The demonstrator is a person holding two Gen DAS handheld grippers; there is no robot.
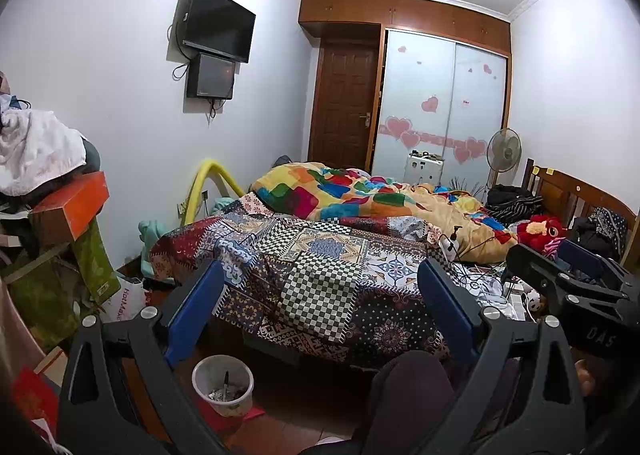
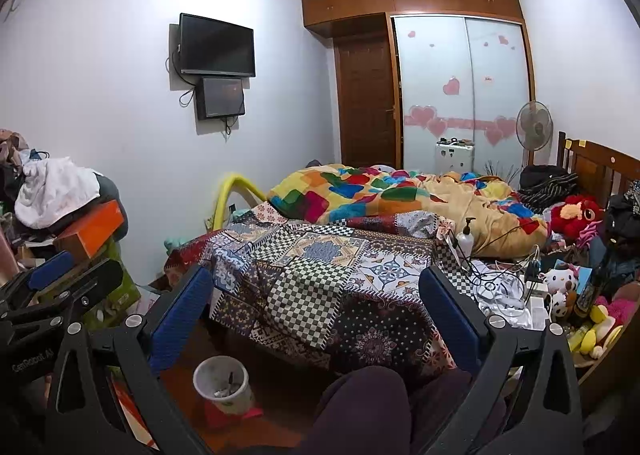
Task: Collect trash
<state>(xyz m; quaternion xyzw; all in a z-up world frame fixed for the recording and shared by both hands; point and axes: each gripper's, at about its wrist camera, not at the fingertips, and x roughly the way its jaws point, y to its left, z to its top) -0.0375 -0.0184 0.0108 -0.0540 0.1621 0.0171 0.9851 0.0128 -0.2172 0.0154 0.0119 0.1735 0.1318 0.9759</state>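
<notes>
A small white trash bin (image 1: 223, 384) with scraps inside stands on the wooden floor by the bed's near corner; it also shows in the right wrist view (image 2: 223, 383). My left gripper (image 1: 320, 287) is open and empty, held above the bed's foot. My right gripper (image 2: 316, 291) is open and empty too, at about the same height. The right gripper shows at the right edge of the left wrist view (image 1: 568, 275); the left gripper shows at the left edge of the right wrist view (image 2: 60, 279). No loose trash item stands out clearly.
A bed with a patchwork cover (image 2: 320, 275) and a colourful quilt (image 2: 380, 191) fills the middle. Cables, a pump bottle (image 2: 466, 237) and plush toys (image 2: 560, 279) crowd its right side. Boxes and clothes (image 1: 48, 183) pile up at the left. The person's knee (image 2: 360, 407) is below.
</notes>
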